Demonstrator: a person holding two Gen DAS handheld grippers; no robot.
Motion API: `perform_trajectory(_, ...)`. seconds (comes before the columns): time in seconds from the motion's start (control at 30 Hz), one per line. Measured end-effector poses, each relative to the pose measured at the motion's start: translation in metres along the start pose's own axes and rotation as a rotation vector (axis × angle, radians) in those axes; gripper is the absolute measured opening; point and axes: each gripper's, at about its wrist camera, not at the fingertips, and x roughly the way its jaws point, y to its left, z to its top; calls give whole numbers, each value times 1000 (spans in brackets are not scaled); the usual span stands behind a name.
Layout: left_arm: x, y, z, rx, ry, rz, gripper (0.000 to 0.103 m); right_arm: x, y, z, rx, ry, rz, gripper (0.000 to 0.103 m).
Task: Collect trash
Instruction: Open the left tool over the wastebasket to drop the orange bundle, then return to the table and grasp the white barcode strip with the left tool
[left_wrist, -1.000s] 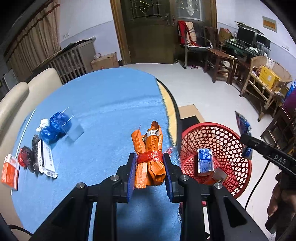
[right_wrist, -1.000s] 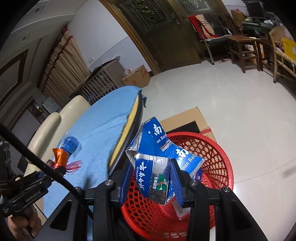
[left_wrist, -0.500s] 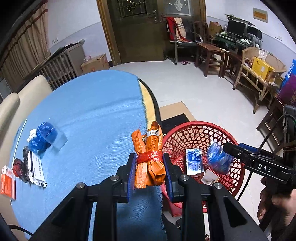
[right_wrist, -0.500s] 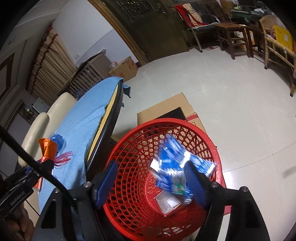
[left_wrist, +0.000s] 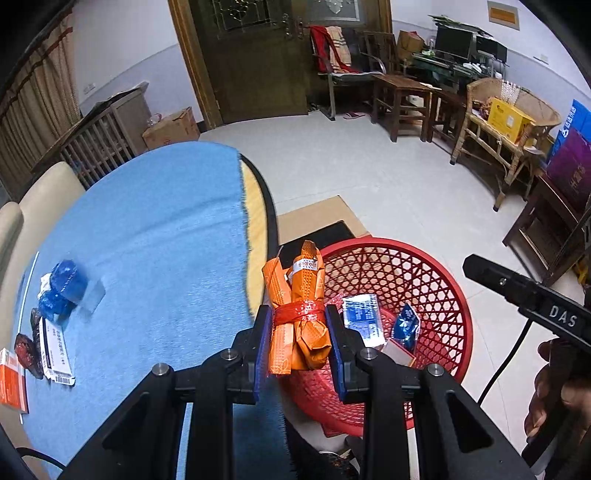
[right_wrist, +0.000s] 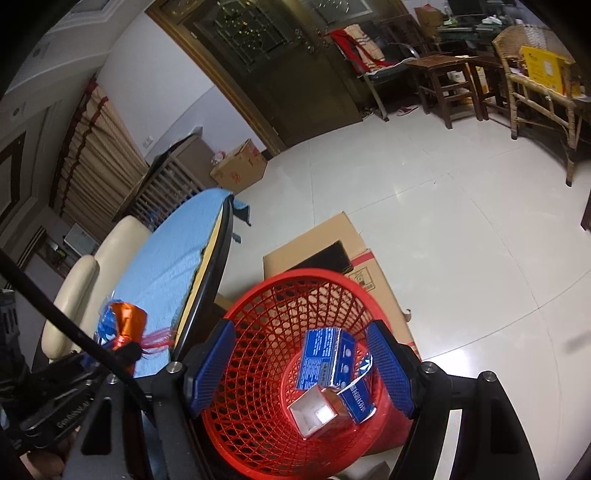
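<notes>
My left gripper (left_wrist: 298, 341) is shut on an orange wrapper bundle (left_wrist: 301, 314) tied with red tape, held at the table's right edge beside the red mesh basket (left_wrist: 439, 273). The bundle also shows in the right wrist view (right_wrist: 127, 325). My right gripper (right_wrist: 301, 363) is open and empty, right above the red basket (right_wrist: 258, 406). Inside lie a blue carton (right_wrist: 325, 356), a blue foil packet (right_wrist: 356, 397) and a small open box (right_wrist: 316, 415). More trash lies on the blue tablecloth (left_wrist: 155, 236): a blue plastic wrapper (left_wrist: 62, 288), a white slip (left_wrist: 57, 347), an orange packet (left_wrist: 11, 380).
The basket stands on flattened cardboard (right_wrist: 332, 236) on the tiled floor beside the round table. A cream sofa (left_wrist: 37, 195) is behind the table. Wooden chairs (left_wrist: 399, 96) and a wicker chair (left_wrist: 509, 122) stand at the far right. The right gripper's body (left_wrist: 532, 295) shows in the left wrist view.
My right gripper opened and dropped the blue foil packet into the basket. My left gripper moved right with the orange bundle, from over the table to its edge by the basket.
</notes>
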Motion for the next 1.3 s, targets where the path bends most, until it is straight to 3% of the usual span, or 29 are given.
perform_trajectory(0.27, 15, -15, 6, 15, 32, -52, 33, -19, -12, 7, 31, -51, -17, 77)
perform_trajectory(0.33, 20, -18, 9, 17, 49, -74, 59, -23, -14, 10, 37, -62, -22, 77)
perform_trajectory(0.37, 22, -19, 9, 16, 54, -75, 78, -25, -14, 11, 37, -65, -25, 77)
perform_trajectory(0.4, 21, -19, 9, 16, 43, -67, 81, -26, -14, 12, 38, -68, -26, 77)
perform_trajectory(0.57, 18, -13, 8, 6, 30, -58, 81, -27, -9, 14, 21, -67, -33, 77)
perform_trajectory(0.83, 4, 37, -6, -95, 7, -28, 81, -20, 22, 12, -45, -40, -19, 77)
perform_trajectory(1.2, -18, 159, -66, -349, -8, 107, 81, 15, 97, -8, -183, 49, 27, 77)
perform_trajectory(1.3, -23, 202, -85, -446, -12, 176, 81, 27, 125, -17, -235, 79, 45, 77)
